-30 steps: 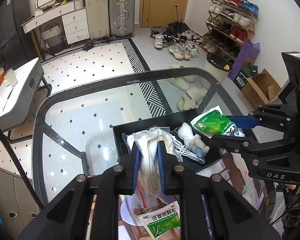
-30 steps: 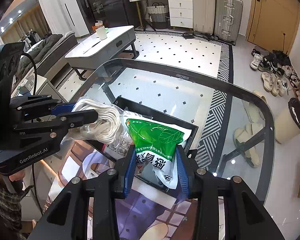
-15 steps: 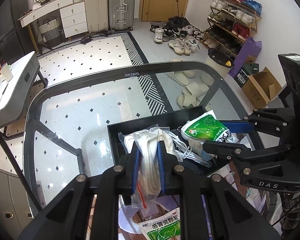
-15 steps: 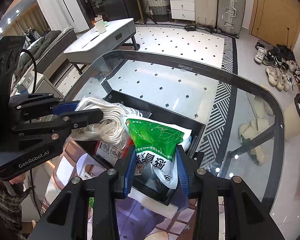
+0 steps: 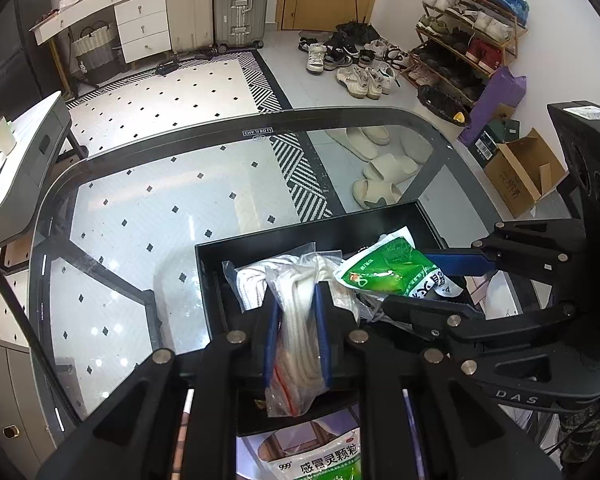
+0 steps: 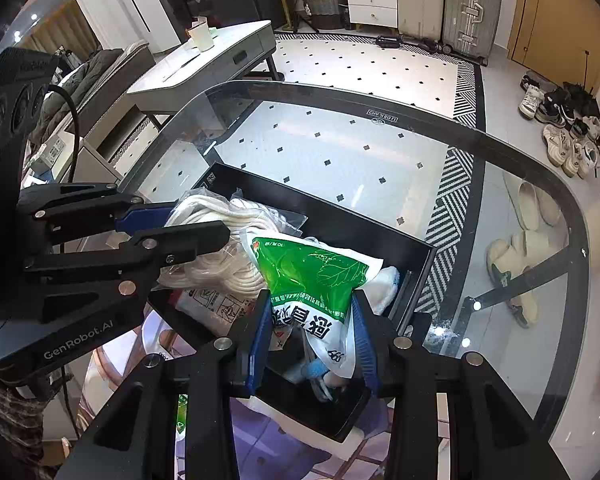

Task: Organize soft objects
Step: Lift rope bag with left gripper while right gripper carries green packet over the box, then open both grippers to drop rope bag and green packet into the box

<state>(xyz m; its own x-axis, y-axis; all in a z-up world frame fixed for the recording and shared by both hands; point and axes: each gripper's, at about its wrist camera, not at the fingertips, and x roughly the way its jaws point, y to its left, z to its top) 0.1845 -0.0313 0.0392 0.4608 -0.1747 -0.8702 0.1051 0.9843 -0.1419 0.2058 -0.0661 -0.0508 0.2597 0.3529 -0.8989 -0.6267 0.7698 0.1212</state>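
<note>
A black tray (image 5: 300, 236) (image 6: 380, 236) sits on the glass table. My left gripper (image 5: 298, 292) (image 6: 204, 220) is shut on a clear bag of white rope (image 5: 300, 320) (image 6: 220, 256) and holds it low over the tray's left part. Beside it, my right gripper (image 6: 310, 300) (image 5: 412, 280) is shut on a green and white medicine packet (image 6: 312, 276) (image 5: 392, 272), which hangs over the tray's right part. Under the packet lie a white soft thing and something blue, mostly hidden.
A second green medicine packet (image 5: 320, 466) lies at the near table edge, below the tray. The glass table (image 5: 160, 200) stretches beyond and left of the tray. Slippers (image 5: 380, 176), shoes, a cardboard box and suitcases are on the floor beyond.
Both grippers have sunk towards the tray with their loads still held. The tray now looks larger and closer, and the small white figure seen in it earlier is covered by the packet.
</note>
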